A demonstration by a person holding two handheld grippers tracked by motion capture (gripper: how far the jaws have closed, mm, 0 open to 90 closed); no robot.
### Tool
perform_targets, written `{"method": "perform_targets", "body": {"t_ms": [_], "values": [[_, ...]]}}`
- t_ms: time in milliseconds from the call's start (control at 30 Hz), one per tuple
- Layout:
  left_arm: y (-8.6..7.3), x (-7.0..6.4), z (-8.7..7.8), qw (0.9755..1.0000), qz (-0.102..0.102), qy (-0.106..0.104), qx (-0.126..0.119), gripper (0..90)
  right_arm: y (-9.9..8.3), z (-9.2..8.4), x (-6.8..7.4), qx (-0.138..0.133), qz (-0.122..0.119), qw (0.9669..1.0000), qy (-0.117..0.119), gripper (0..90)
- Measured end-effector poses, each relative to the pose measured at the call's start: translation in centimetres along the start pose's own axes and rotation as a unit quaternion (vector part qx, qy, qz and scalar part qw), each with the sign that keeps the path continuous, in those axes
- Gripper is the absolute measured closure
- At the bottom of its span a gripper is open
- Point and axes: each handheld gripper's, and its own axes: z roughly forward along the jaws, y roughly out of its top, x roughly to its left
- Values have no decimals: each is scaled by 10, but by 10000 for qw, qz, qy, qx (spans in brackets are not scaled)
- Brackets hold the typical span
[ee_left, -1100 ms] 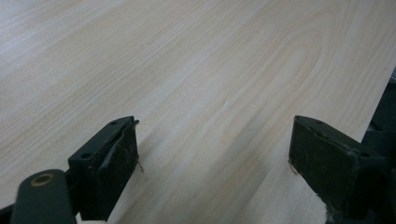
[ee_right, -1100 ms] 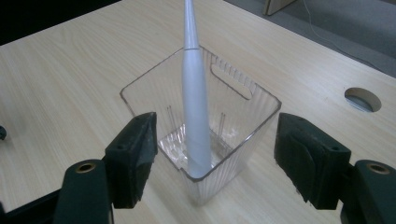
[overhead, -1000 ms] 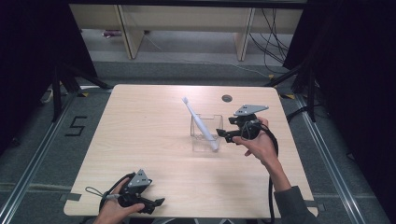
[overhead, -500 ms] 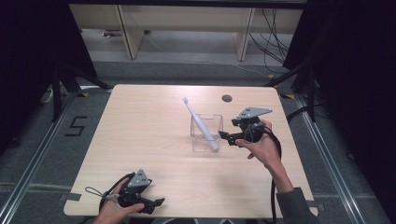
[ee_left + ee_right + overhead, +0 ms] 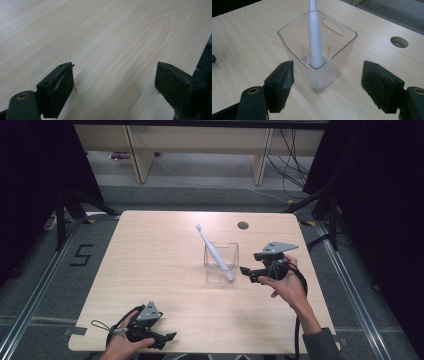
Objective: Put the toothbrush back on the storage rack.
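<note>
High view: toothbrush point(image 5: 214, 251) is seen leaning in a clear ribbed holder point(image 5: 221, 262) near the middle of the table point(image 5: 150, 270), its head projecting well beyond the far-left rim.
High view, right side: right gripper point(image 5: 246, 272) is held just beside the holder, pointed at it, jaws parted with nothing between them (they have just been opening).
High view, near edge: left gripper point(image 5: 167, 338) is kept low by the table's front edge, well apart from the holder.
High view, risk: holder is judged top-heavy with the brush slanted so far out; a brush from the right gripper's jaws could tip it toward the left.
Left gripper view: jaws are shown spread wide over bare wood, nothing held.
Left gripper view, risk: no support is offered to the holder from this hand, so a slide across the smooth top would go unchecked.
Right gripper view: holder point(image 5: 318, 53) is framed ahead of the parted jaws, not yet between them, with the brush handle point(image 5: 315, 37) resting in its near corner.
Right gripper view, risk: a squeeze on the thin walls could flex them, or the holder could be pushed away (the plastic looks slick).
</note>
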Motion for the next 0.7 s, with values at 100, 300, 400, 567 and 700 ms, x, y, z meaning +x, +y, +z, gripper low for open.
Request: {"method": "perform_targets", "body": {"t_ms": [100, 300, 400, 567, 700], "values": [[0, 0, 0, 10000, -5, 3, 0, 150, -3, -2, 1, -39, 31, 10000, -44, 270], [0, 0, 0, 10000, 0, 3, 9, 150, -9, -5, 3, -30, -49, 10000, -33, 262], [0, 0, 0, 10000, 0, -13, -8, 150, -12, -5, 6, 4, -21, 10000, -39, 261], [0, 0, 0, 10000, 3, 5, 11, 150, -17, -6, 8, 0, -102, 9999, -11, 259], [0, 0, 0, 10000, 11, 1, -19, 150, -23, -7, 10, 49, -136, 9999, -19, 259]]}}
